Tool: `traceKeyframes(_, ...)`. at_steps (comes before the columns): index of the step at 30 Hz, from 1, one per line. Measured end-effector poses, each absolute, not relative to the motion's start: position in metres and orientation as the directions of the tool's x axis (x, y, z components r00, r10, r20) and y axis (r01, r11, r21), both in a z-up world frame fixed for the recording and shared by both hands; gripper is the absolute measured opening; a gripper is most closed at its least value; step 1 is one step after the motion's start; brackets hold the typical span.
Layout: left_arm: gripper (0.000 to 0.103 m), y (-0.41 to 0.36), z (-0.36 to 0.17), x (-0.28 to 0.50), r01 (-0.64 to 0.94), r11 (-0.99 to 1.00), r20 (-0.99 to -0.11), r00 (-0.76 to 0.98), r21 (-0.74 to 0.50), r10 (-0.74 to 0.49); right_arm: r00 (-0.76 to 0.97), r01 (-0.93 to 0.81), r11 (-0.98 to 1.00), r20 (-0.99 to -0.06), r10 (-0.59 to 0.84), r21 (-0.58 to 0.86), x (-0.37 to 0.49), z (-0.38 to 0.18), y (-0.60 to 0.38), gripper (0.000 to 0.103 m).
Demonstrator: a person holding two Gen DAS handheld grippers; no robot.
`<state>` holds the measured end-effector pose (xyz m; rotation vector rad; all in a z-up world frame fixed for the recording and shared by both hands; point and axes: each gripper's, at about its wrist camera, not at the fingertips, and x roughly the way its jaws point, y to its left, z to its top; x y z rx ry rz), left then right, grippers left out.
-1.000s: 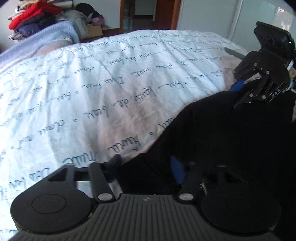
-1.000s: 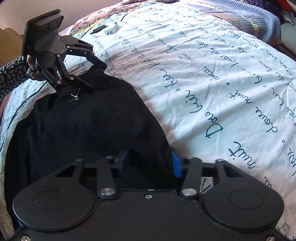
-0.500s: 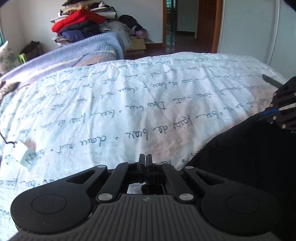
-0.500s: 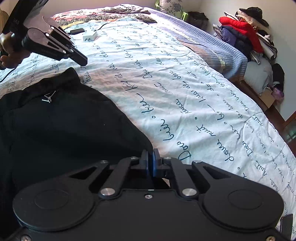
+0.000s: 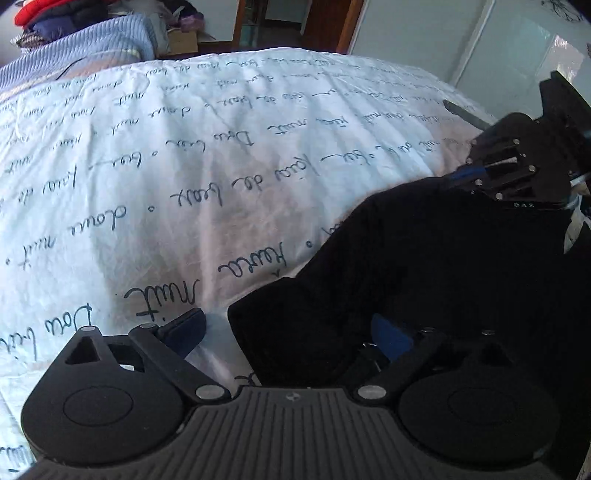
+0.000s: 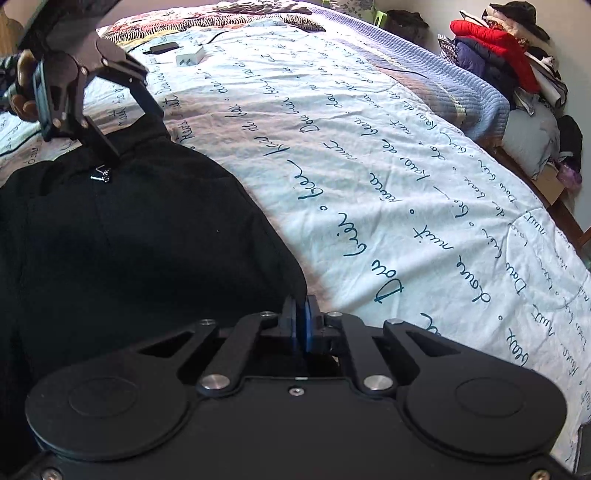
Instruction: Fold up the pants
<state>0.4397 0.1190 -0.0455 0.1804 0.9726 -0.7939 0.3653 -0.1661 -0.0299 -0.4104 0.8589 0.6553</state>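
Observation:
Black pants (image 5: 443, 266) lie on a white bedspread with blue script, at the lower right of the left wrist view and at the left of the right wrist view (image 6: 129, 240). My left gripper (image 5: 291, 332) is open, its fingers astride a corner of the pants with a metal clasp; it shows in the right wrist view (image 6: 129, 133) at the upper left. My right gripper (image 6: 300, 325) is shut at the pants' near edge; whether cloth is pinched between the pads is hidden. It shows in the left wrist view (image 5: 458, 179) at the far right.
A blue knitted blanket (image 6: 461, 92) lies along the bed's far side. A pile of clothes (image 6: 498, 62) stands beyond it. A white charger (image 6: 190, 55) and a dark phone (image 6: 162, 47) lie on the bed near the head end. A doorway (image 5: 291, 18) is behind the bed.
My left gripper was shut and off the pants half a second ago; now it is open and down over the pants' corner. My right gripper closed within the last second and stays shut.

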Motion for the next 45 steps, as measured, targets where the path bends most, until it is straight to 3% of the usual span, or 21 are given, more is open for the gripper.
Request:
traceKeyframes(1, 0.095, 0.123, -0.046, 0.44, 0.663, 0.713, -0.77, 0.326, -0.227, -0.548, 0.474, -0.673, 0.738, -0.798, 0.374, -0.054, 0.367, -0.03, -0.169, 0.005)
traceKeyframes(2, 0.085, 0.126, -0.044, 0.439, 0.645, 0.72, -0.743, 0.344, -0.257, -0.574, 0.47, -0.667, 0.744, -0.794, 0.385, -0.034, 0.368, -0.031, -0.172, 0.005)
traceKeyframes(3, 0.05, 0.127, -0.041, 0.437, 0.639, 0.717, -0.73, 0.345, -0.278, -0.59, 0.468, -0.662, 0.749, -0.791, 0.394, -0.018, 0.368, -0.031, -0.174, 0.005)
traceKeyframes(4, 0.034, 0.127, -0.038, 0.435, 0.63, 0.728, -0.734, 0.354, -0.271, -0.58, 0.467, -0.657, 0.754, -0.79, 0.398, -0.008, 0.368, -0.031, -0.175, 0.005)
traceKeyframes(6, 0.017, 0.126, -0.031, 0.429, 0.612, 0.743, -0.735, 0.366, -0.273, -0.571, 0.471, -0.649, 0.761, -0.786, 0.4, -0.002, 0.368, -0.03, -0.175, 0.005)
traceKeyframes(8, 0.008, 0.122, -0.024, 0.417, 0.618, 0.754, -0.726, 0.41, -0.223, -0.551, 0.494, -0.644, 0.764, -0.777, 0.389, -0.027, 0.364, -0.027, -0.172, 0.005)
traceKeyframes(14, 0.009, 0.112, 0.003, 0.399, 0.578, 0.814, -0.664, 0.591, -0.048, -0.459, 0.634, -0.576, 0.797, -0.715, 0.296, -0.182, 0.349, -0.015, -0.157, 0.005)
traceKeyframes(18, 0.009, 0.103, 0.007, 0.4, 0.539, 0.842, -0.686, 0.611, -0.004, -0.394, 0.74, -0.501, 0.807, -0.638, 0.213, -0.312, 0.327, -0.002, -0.143, 0.004)
traceKeyframes(22, 0.009, 0.11, 0.039, 0.342, 0.575, 0.81, -0.594, 0.694, 0.117, -0.407, 0.832, -0.467, 0.748, -0.521, 0.191, -0.471, 0.26, 0.023, -0.13, 0.004)
traceKeyframes(27, 0.008, 0.126, 0.062, 0.254, 0.571, 0.795, -0.551, 0.739, 0.205, -0.389, 0.853, -0.488, 0.704, -0.453, 0.26, -0.516, 0.161, 0.051, -0.124, 0.004)
traceKeyframes(31, 0.008, 0.144, 0.058, 0.176, 0.57, 0.797, -0.547, 0.741, 0.202, -0.391, 0.817, -0.558, 0.658, -0.472, 0.33, -0.506, 0.085, 0.053, -0.118, 0.004)
traceKeyframes(35, 0.008, 0.156, 0.03, 0.125, 0.554, 0.816, -0.609, 0.707, 0.162, -0.359, 0.742, -0.652, 0.595, -0.554, 0.377, -0.469, 0.034, 0.03, -0.108, 0.004)
traceKeyframes(40, 0.008, 0.167, -0.01, 0.107, 0.513, 0.847, -0.682, 0.669, 0.136, -0.296, 0.648, -0.733, 0.561, -0.648, 0.401, -0.386, 0.014, -0.008, -0.1, 0.004)
traceKeyframes(45, 0.009, 0.175, -0.013, 0.101, 0.483, 0.86, -0.684, 0.683, 0.162, -0.255, 0.626, -0.75, 0.553, -0.661, 0.414, -0.363, -0.003, -0.012, -0.093, 0.005)
